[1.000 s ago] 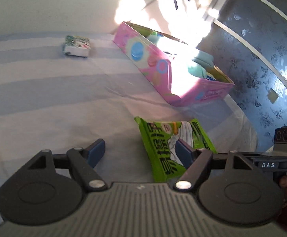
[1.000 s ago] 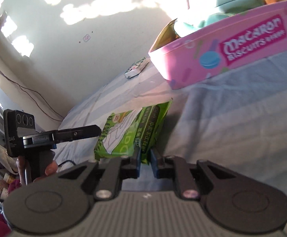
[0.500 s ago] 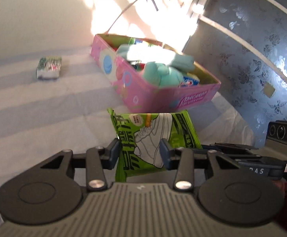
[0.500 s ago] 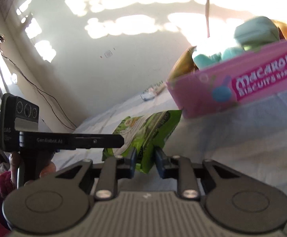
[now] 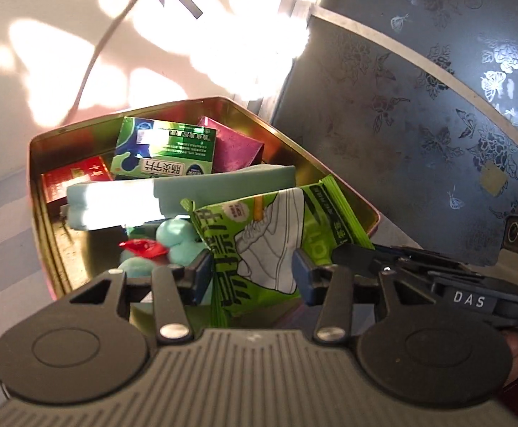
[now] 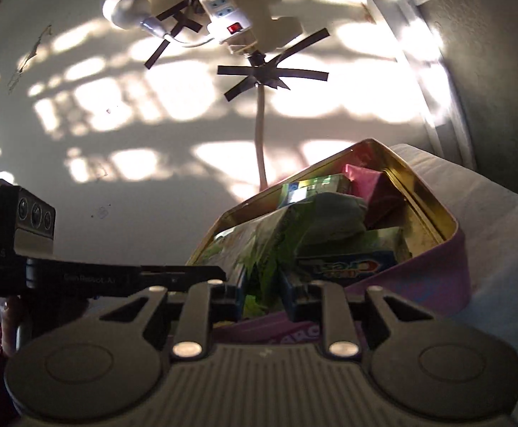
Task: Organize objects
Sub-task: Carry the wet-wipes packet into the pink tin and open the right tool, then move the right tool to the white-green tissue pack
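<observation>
Left wrist view: the left gripper (image 5: pixel 251 270) has its two blue-padded fingers (image 5: pixel 202 274) set either side of a green snack packet (image 5: pixel 269 242). The packet's edges look to touch both pads, so it seems pinched across its lower width, though the contact on the far side is partly hidden. The packet hangs just ahead of the fingers, over the near part of an open pink tin (image 5: pixel 41 235) with a gold inside. It is bright green with dark lettering and a white line drawing of a sports shoe. Judging by its crimped, flexing edges it is light, soft and crinkly; it would likely slip or fold if held by a corner, so a grip across the sealed lower edge seems safest. Further ahead in the tin lie a teal bundle (image 5: pixel 173 195), a green box (image 5: pixel 166 153), a red box (image 5: pixel 73 178), a magenta packet (image 5: pixel 234 149) and a small red wrapper (image 5: pixel 143 247).

Right wrist view: the right gripper (image 6: pixel 262 299) has its fingers a little apart with the same green packet (image 6: pixel 259 259) between them. In the dim light it is impossible to tell whether the pads press it. The tin (image 6: pixel 447 249) sits just ahead, on a pale cloth (image 6: pixel 501 235). To the left, the left gripper (image 6: pixel 116 277) reaches in alongside. On the wall above, a white power strip (image 6: pixel 223 10) is taped up.
</observation>
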